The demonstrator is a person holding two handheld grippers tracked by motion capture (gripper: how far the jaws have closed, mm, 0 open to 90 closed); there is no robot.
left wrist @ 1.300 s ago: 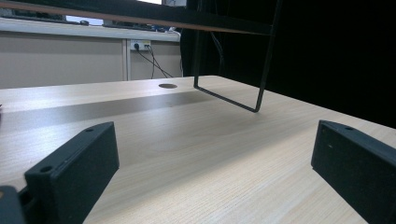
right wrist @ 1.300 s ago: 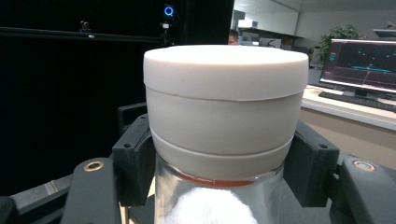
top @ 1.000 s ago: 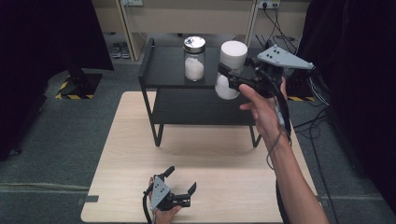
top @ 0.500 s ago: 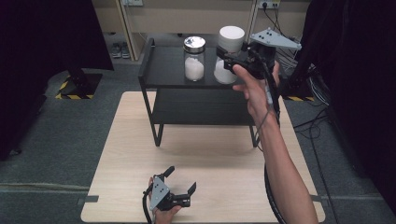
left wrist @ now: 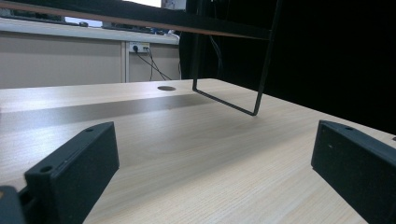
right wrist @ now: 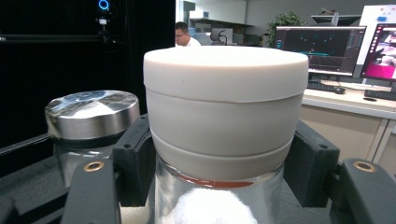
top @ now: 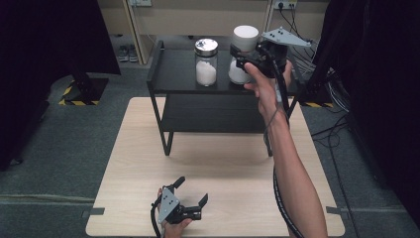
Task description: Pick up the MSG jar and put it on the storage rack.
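Note:
My right gripper (top: 242,57) is shut on a glass jar (top: 239,74) that has a thick white lid (right wrist: 224,88) and white powder inside. Its jaws clamp the jar just below the lid in the right gripper view. The jar is at the top shelf of a black rack (top: 173,82), right of a second jar with a silver lid (top: 206,62) that also shows beside it (right wrist: 91,116). I cannot tell whether the held jar touches the shelf. My left gripper (top: 193,188) rests open on the wooden table (top: 228,163) near its front edge, nothing between its jaws (left wrist: 210,154).
The rack has a lower shelf (top: 213,111) and thin legs (left wrist: 224,100) standing on the table's far half. Cables (top: 327,134) lie on the floor at the right. Desks with monitors (right wrist: 317,51) stand far behind.
My right gripper carried the white-lidded jar from the rack's right front corner back and left, onto the top shelf area beside the silver-lidded jar. The left gripper stayed put.

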